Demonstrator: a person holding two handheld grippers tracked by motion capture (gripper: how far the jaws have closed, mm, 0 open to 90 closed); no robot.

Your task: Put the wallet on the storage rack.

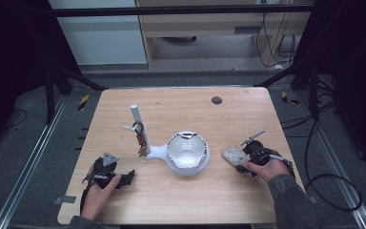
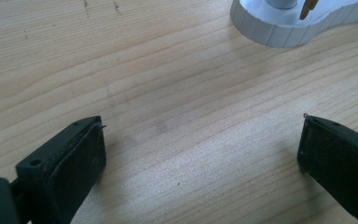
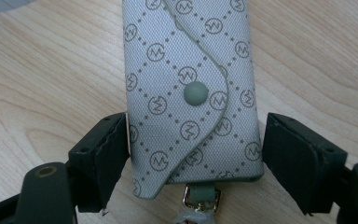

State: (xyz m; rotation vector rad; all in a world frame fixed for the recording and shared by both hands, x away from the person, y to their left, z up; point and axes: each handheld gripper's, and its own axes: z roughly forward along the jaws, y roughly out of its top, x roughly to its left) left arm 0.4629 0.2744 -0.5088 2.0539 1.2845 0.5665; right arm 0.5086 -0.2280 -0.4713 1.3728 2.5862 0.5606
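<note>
Right gripper (image 3: 193, 154), black two-jaw claw, straddling the grey monogrammed fabric key pouch with a snap-button flap (image 3: 191, 93): the left pad touches the pouch's edge, the right pad stands just clear, so it is not yet clamped, and the pouch lies flat on the light wooden table (image 3: 42, 79) between the jaws. Risk: pads closing on the soft fabric may buckle or skid it sideways, and the metal clasp (image 3: 200, 198) at the near end could snag. Farther off, left of this claw, stand the white ceramic bowl (image 1: 187, 151) and the white key stand (image 1: 140, 136); the left gripper (image 2: 200, 158) rests released on bare wood.
</note>
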